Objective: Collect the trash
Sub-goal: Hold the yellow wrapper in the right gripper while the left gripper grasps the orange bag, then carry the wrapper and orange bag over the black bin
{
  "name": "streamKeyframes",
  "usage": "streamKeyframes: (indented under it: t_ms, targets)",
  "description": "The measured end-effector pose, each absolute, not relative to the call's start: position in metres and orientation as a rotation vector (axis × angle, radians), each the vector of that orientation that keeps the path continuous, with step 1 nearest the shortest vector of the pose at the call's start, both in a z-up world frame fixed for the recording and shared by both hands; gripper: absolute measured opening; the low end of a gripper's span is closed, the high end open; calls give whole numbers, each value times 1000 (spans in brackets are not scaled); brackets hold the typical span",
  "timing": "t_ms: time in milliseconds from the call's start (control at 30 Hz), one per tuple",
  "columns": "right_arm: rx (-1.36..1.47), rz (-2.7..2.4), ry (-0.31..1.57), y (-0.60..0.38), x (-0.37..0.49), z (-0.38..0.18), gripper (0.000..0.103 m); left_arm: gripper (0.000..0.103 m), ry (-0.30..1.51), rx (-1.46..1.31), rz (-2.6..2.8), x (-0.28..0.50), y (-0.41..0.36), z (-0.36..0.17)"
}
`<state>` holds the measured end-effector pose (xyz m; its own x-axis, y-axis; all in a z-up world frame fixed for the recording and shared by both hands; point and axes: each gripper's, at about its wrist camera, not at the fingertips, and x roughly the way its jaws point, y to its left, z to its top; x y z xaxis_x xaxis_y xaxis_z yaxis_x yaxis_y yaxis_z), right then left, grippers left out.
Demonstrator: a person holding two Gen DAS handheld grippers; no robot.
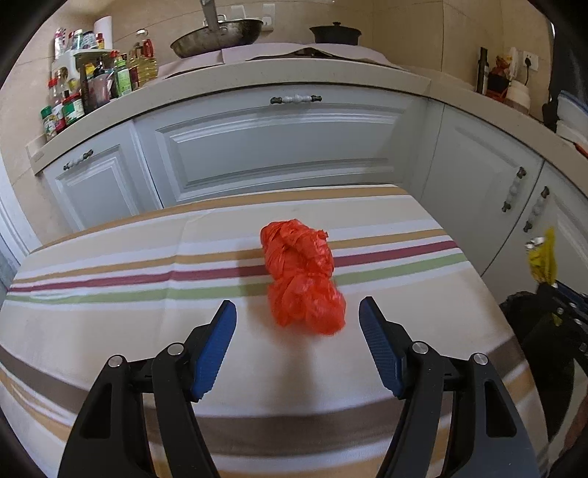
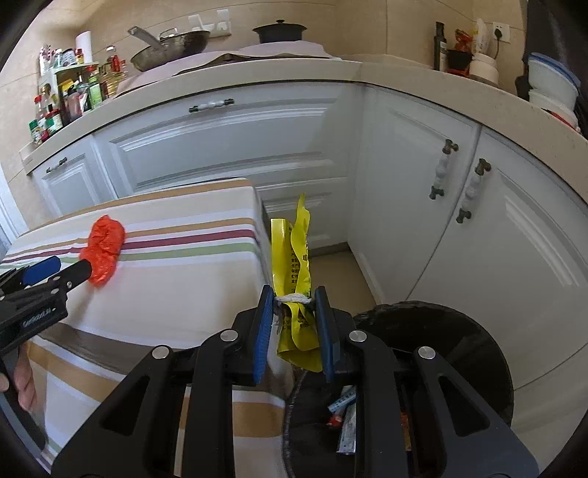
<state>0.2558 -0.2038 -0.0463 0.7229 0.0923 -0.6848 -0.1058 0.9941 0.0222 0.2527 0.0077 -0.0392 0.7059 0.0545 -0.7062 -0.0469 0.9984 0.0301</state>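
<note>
A crumpled red plastic bag (image 1: pixel 302 281) lies on the striped tablecloth (image 1: pixel 128 312). My left gripper (image 1: pixel 297 309) is open, its blue pads on either side of the bag's near end, not touching it. The bag (image 2: pixel 104 248) and left gripper (image 2: pixel 64 270) also show in the right wrist view. My right gripper (image 2: pixel 294 298) is shut on a yellow wrapper (image 2: pixel 294 257) with a bit of white string, held upright beside the table's right edge, above the rim of a black trash bin (image 2: pixel 433 353). The wrapper (image 1: pixel 543 257) shows at the far right of the left wrist view.
The bin holds several wrappers (image 2: pixel 345 423). White kitchen cabinets (image 1: pixel 279 147) stand close behind the table. The counter carries bottles (image 1: pixel 92 84), a wok (image 1: pixel 217 36) and a black pot (image 1: pixel 336 33). Floor shows between table and cabinets (image 2: pixel 338 272).
</note>
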Motion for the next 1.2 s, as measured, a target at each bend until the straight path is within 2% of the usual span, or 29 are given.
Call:
streamKeyframes:
  t_ms: [267, 433, 533, 633, 833, 1200]
  targets:
    - [7, 99, 761, -218, 263, -54, 22, 67, 835, 40, 60, 276, 2, -53]
    - [16, 99, 761, -222, 264, -55, 22, 41, 873, 53, 41, 281, -1, -59]
    - [19, 97, 760, -222, 262, -56, 22, 29, 876, 66, 37, 280, -3, -59]
    - [24, 95, 761, -222, 260, -55, 22, 21, 870, 74, 36, 279, -5, -58]
    - [30, 90, 758, -222, 253, -53, 22, 15, 852, 79, 30, 269, -8, -56]
    - [55, 71, 736, -234, 229, -40, 22, 13, 793, 62, -21, 234, -26, -37]
